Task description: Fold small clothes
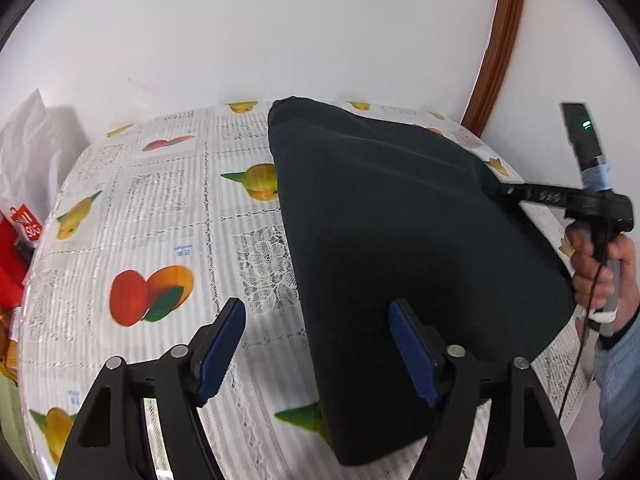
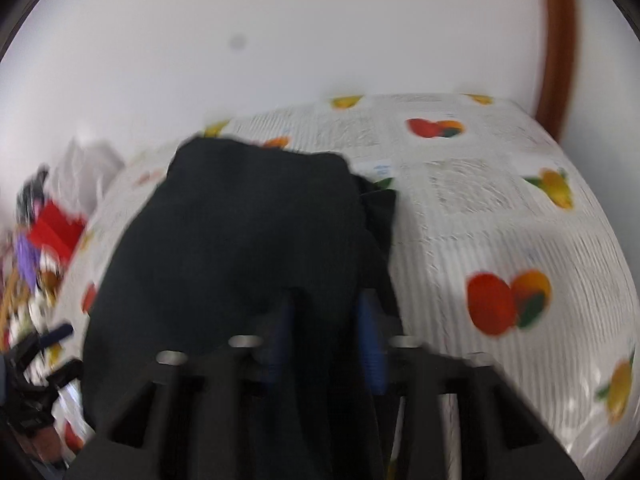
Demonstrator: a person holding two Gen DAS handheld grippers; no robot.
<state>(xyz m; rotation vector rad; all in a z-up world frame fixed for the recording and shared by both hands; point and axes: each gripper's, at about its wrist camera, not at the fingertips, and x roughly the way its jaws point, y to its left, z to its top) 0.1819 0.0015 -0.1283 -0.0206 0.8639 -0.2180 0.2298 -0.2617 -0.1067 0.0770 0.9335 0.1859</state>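
A dark folded garment [image 1: 400,248] lies on the fruit-print tablecloth [image 1: 160,208]. My left gripper [image 1: 320,320] is open, its blue pads wide apart, hovering over the garment's near left edge with nothing between the pads. My right gripper [image 1: 496,191] is at the garment's far right edge, pinching the cloth. In the blurred right wrist view the garment [image 2: 240,248] fills the middle and my right gripper [image 2: 326,312] has its blue pads close together with dark cloth between them.
A white wall stands behind the table. A brown door frame [image 1: 496,56] is at the right. A white bag [image 1: 24,148] and red packaging [image 1: 20,240] sit off the table's left edge. My left gripper also shows at the lower left of the right wrist view [image 2: 52,344].
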